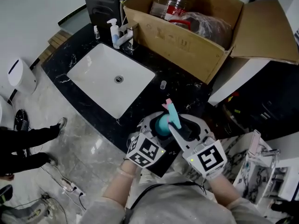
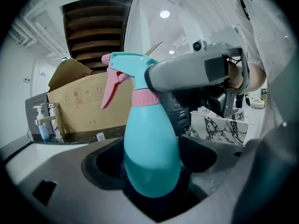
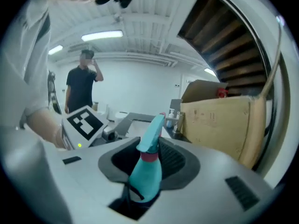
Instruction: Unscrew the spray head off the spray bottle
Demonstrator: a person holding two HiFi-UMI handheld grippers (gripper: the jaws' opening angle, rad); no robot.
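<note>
Head view, item held: teal spray bottle [image 1: 162, 126], carried between the two tongs over the front edge of the black bench [image 1: 187, 90]. Grip one: the left tongs [image 1: 152, 129] pinch the bottle's rounded body, one pad at each side, and the left gripper view shows it standing upright in them. Grip two: the right tongs [image 1: 183, 125] reach in from the opposite side, higher than the left tongs, with pads closed against the spray head [image 1: 174, 115] just above the pink collar [image 2: 142, 97]. Condition: spray head seated on the bottle, and its pink trigger [image 2: 110, 90] hangs on the side away from the right tongs. Beyond both tongs on the bench: white sink [image 1: 93, 73]; faucet [image 1: 125, 38] and pump bottle [image 1: 114, 31] at the sink's far rim; small clear cap [image 1: 163, 84] between the tongs and an open cardboard box [image 1: 177, 41], which holds plastic bottles. Left of the left tongs, on the floor: a person's legs [image 1: 28, 143]. Right gripper view, well beyond the left tongs: a standing person [image 3: 81, 85] in a dark top.
</note>
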